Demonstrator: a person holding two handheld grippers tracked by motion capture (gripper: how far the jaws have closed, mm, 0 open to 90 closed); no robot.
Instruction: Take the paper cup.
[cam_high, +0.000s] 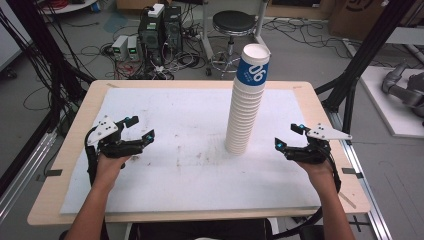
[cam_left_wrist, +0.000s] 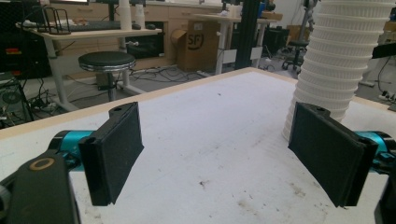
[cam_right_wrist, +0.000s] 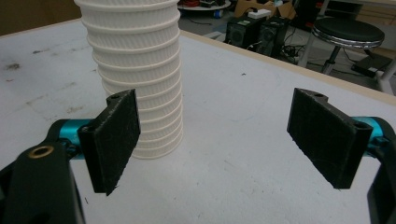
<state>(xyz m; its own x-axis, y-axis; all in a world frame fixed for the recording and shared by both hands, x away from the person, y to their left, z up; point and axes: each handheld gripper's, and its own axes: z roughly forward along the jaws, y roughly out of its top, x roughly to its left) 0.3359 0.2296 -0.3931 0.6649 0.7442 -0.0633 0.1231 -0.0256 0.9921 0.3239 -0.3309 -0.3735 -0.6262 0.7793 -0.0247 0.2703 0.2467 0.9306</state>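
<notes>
From the high view we see a tall stack of white paper cups (cam_high: 245, 105) standing on the white-covered desk (cam_high: 165, 120), right of centre and leaning slightly, its top cup wearing a blue band with white digits. The left hand-held gripper (cam_high: 141, 128) rests near the desk's left side with jaws spread and empty; the right hand-held gripper (cam_high: 289, 136) sits just right of the stack's base, likewise spread and holding nothing. In the left gripper view we see the ribbed white stack (cam_left_wrist: 336, 70) rising behind the right-hand pad, apart from it. In the right gripper view the stack (cam_right_wrist: 140, 79) stands behind the left-hand pad, its rims closely nested, with a black stool (cam_right_wrist: 348, 35) beyond the desk edge.
</notes>
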